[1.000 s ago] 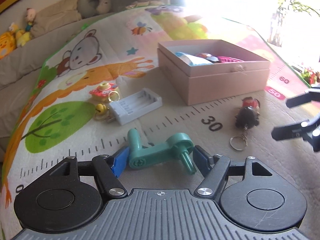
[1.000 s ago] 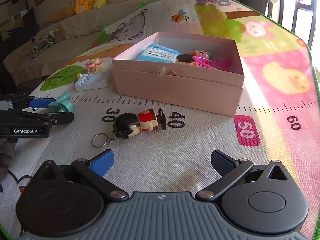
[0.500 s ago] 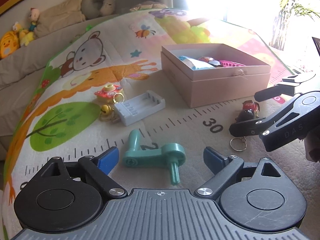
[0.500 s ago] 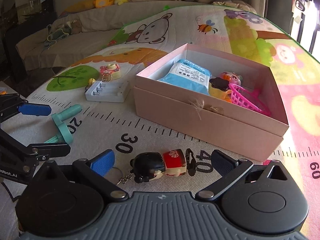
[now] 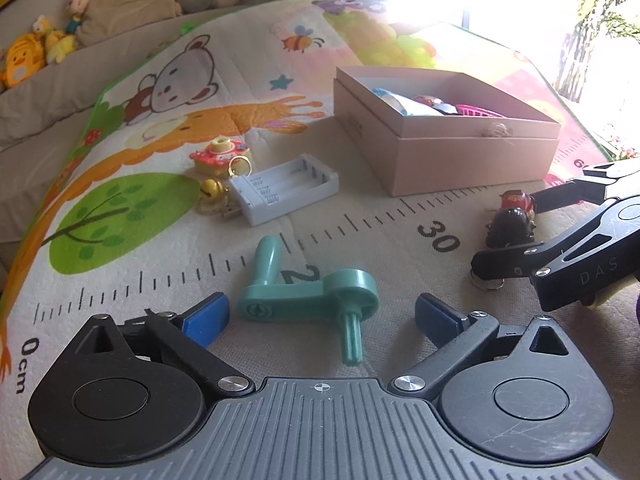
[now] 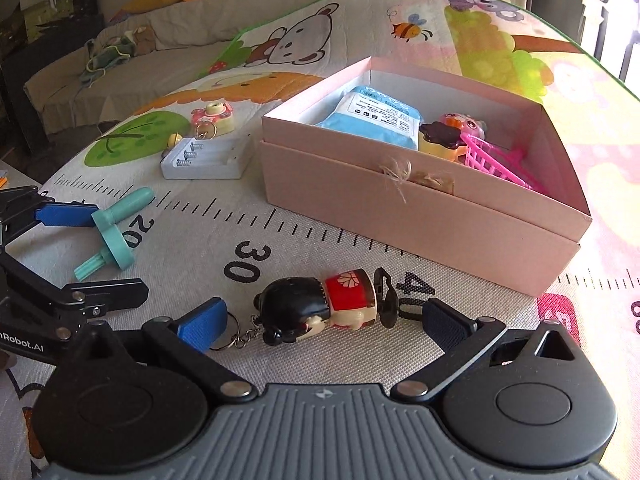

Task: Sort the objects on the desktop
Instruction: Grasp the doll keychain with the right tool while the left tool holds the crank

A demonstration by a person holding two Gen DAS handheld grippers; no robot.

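the left claw (image 5: pixel 322 318) hangs low over the mat (image 5: pixel 120 208) with its blue pads spread wide, one on each side of the teal crank (image 5: pixel 308 300), neither touching it. the crank lies flat with its stub pointing back at the claw and its handle angled away. if the pads close where they are, i reckon they'd catch the long arm end to end, and the round hub could squirt out or the whole piece could pivot. the stub also sits close to the claw body and might jam against it on the way down.

behind it lie the battery case (image 5: pixel 284 190) and the camera charm (image 5: pixel 222 156) with its bell, well clear for now.

the pink box (image 6: pixel 424 200) sits open further back, already holding a blue pack (image 6: pixel 376 116), a pink basket (image 6: pixel 496 160) and a small toy. its near wall is tall, so anything carried low would likely knock it.

the right claw (image 6: pixel 322 320) is also wide apart, pads bracketing the doll (image 6: pixel 320 306) head and feet, not yet gripping. its keyring (image 6: pixel 224 340) trails by the left pad; a squeeze could pinch the chain instead, or the dangling ring could snag on the box rim. the two claws work very near each other, and one finger of the left claw already reaches in beside the right one, so a bump looks possible.
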